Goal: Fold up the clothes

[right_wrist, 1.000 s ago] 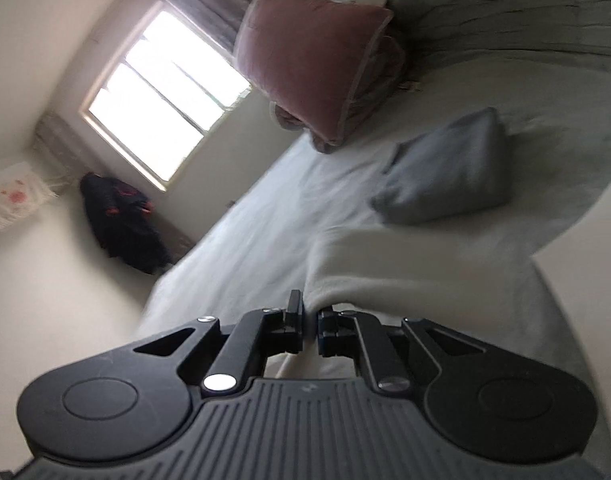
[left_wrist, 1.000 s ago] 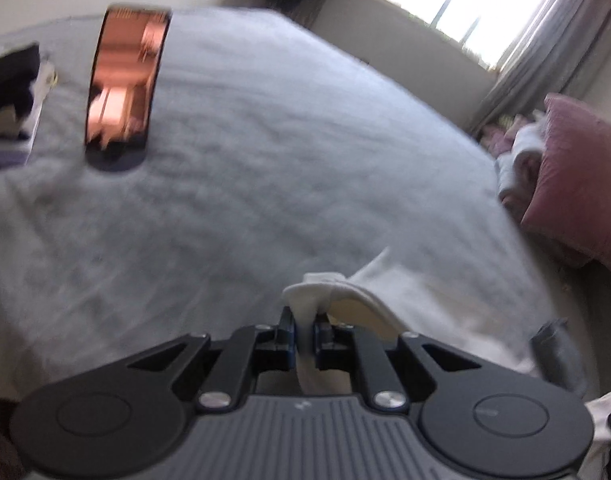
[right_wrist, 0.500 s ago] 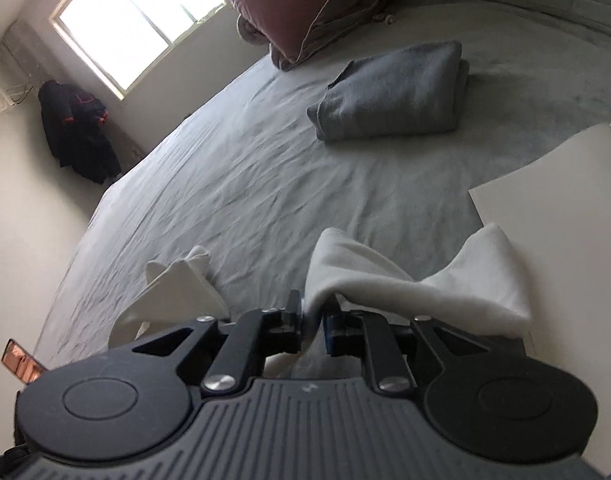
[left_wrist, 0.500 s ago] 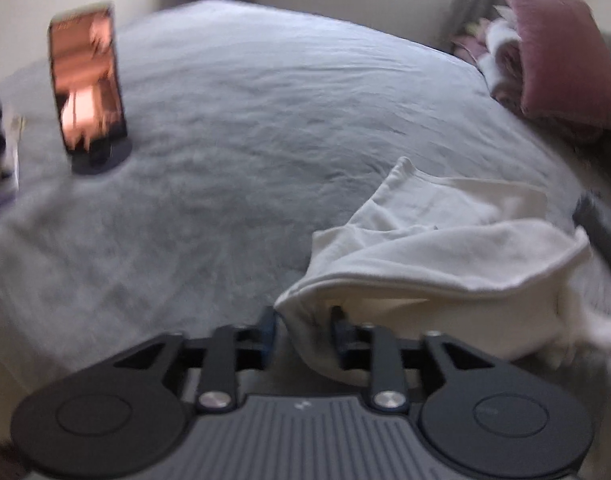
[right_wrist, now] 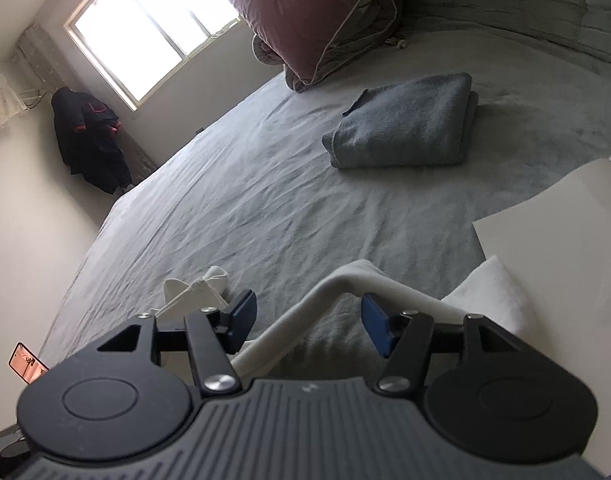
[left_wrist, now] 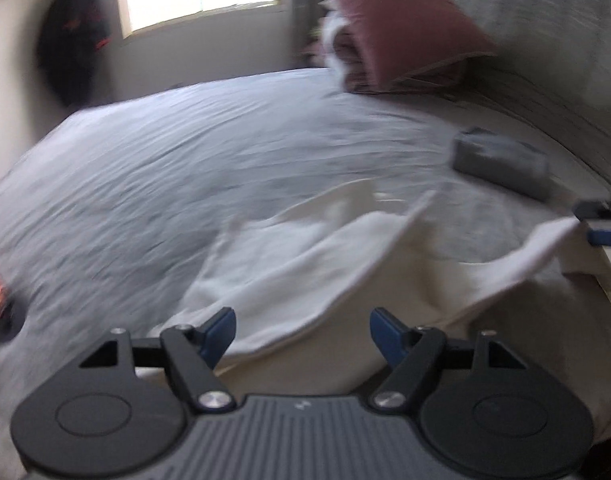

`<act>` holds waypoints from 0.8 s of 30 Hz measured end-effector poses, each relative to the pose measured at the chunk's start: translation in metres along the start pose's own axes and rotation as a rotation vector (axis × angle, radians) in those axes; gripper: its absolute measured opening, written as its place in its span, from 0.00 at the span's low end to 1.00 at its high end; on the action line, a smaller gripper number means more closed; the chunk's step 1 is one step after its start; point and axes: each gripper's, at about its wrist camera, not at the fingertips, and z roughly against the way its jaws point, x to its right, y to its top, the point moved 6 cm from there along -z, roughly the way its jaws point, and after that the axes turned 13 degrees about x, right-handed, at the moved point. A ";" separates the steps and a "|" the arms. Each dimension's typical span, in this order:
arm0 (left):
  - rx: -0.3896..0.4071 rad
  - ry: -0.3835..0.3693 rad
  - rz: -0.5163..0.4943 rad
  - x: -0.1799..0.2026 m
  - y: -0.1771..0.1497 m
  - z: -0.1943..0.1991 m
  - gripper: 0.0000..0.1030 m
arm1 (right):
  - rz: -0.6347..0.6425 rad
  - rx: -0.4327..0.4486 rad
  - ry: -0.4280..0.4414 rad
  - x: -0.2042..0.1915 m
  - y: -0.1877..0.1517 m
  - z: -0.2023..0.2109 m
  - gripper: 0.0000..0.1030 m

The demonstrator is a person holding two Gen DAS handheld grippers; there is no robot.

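A cream white garment (left_wrist: 305,264) lies crumpled on the grey bed (left_wrist: 177,168). My left gripper (left_wrist: 302,330) hovers over its near edge with jaws opening; cloth lies below the gap, free of the blue pads. At the left wrist view's right edge, the other gripper's fingertip (left_wrist: 603,224) shows beside a raised corner of the cloth. In the right wrist view, my right gripper (right_wrist: 308,322) has its jaws opening too; a rolled edge of the white garment (right_wrist: 345,280) runs through the gap without being pinched. A bunched end of the cloth (right_wrist: 201,288) lies further left.
A folded grey garment (right_wrist: 405,124) rests on the bed beyond the white one, also in the left wrist view (left_wrist: 501,158). A pink pillow (right_wrist: 305,12) leans at the head. A phone on a stand (right_wrist: 25,362) stands at the left. A white board (right_wrist: 553,216) lies at the right.
Both grippers have let go of the white garment, their jaws going from shut to wide apart. The left gripper swung and rolled, now facing the window and pillow. The cloth dropped onto the bed.
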 end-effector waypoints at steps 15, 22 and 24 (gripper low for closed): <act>0.101 0.073 -0.045 0.015 0.027 -0.047 0.09 | 0.127 0.029 0.028 -0.044 -0.004 -0.020 0.63; 0.175 0.248 0.037 -0.055 0.033 -0.011 0.08 | 0.146 0.014 0.082 -0.080 -0.011 -0.043 0.63; 0.165 0.288 0.054 -0.079 0.029 -0.001 0.07 | 0.175 0.009 0.100 -0.090 -0.015 -0.048 0.63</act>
